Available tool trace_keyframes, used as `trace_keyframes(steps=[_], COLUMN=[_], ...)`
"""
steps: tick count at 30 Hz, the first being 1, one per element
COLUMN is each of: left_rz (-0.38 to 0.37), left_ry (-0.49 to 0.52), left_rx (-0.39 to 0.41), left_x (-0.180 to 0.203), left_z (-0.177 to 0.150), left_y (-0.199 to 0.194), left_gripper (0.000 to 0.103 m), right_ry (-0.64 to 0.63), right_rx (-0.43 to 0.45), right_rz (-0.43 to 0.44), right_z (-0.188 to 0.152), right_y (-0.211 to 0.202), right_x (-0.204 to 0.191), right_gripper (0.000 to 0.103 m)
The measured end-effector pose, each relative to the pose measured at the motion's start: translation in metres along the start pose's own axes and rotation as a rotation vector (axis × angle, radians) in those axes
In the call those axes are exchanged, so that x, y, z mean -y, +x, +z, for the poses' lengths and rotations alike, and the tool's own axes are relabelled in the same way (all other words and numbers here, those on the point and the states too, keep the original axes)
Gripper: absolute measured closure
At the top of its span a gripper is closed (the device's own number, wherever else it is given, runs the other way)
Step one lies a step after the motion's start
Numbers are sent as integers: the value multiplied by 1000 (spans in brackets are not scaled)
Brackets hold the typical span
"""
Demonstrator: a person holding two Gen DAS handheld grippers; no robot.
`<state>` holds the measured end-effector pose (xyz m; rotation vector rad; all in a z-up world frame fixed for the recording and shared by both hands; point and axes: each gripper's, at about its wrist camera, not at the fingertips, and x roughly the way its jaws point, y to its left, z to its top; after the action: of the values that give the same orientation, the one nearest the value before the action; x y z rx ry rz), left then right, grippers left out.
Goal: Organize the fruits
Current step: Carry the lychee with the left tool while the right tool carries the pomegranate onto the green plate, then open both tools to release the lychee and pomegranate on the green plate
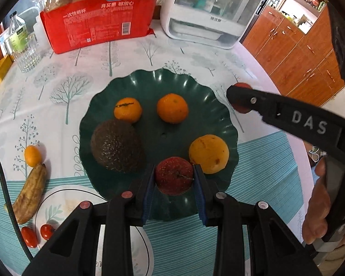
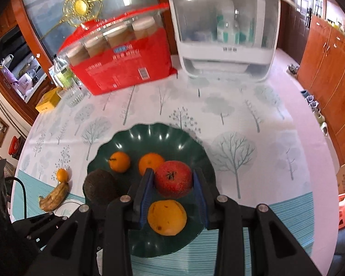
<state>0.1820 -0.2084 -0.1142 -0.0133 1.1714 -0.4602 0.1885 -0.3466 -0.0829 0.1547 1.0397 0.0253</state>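
Left wrist view: the left tongs [image 1: 174,179] are closed on a small dark red fruit [image 1: 173,175], right over the near edge of the green plate [image 1: 135,82]. The right tongs [image 2: 173,180] hold a bigger red fruit [image 2: 173,178] above the same plate. On the plate lie two small oranges [image 1: 127,110], a bumpy dark avocado [image 1: 116,146] and a yellow fruit [image 1: 208,153]. Still on the bench [image 1: 57,73] are a brown banana [image 1: 30,195], a tiny orange fruit [image 1: 32,156] and two little tomatoes [image 1: 29,237]. The red fruits look round, firm and a bit slippery, so holding them across the middle seems best. The banana looks soft and mushy; I would squeeze it gently.
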Motion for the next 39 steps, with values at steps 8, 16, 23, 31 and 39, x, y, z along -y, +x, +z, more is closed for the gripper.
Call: trace_keyframes(steps=[8, 16, 23, 31, 39], left_rz=[8, 14, 24, 46, 54], left_ry=[-5, -8, -9, -19, -23], left_rx=[-32, -48, -49, -22, -17], left_x=[-1, -2, -3, -5, -6], left_z=[0, 0, 0, -1, -7], left_y=[13, 19, 19, 6, -4], left_gripper=[72, 72, 66, 26, 26], right_ry=[-4, -9, -15, 12, -13], right_rx=[-48, -77, -95, -114, -89], right_rz=[-7, -12, -12, 28, 15], right_z=[-3, -4, -4, -10, -13], right_y=[21, 33, 35, 32, 19], right_x=[-1, -4, -7, -7, -15], right_gripper=[68, 68, 68, 60, 60])
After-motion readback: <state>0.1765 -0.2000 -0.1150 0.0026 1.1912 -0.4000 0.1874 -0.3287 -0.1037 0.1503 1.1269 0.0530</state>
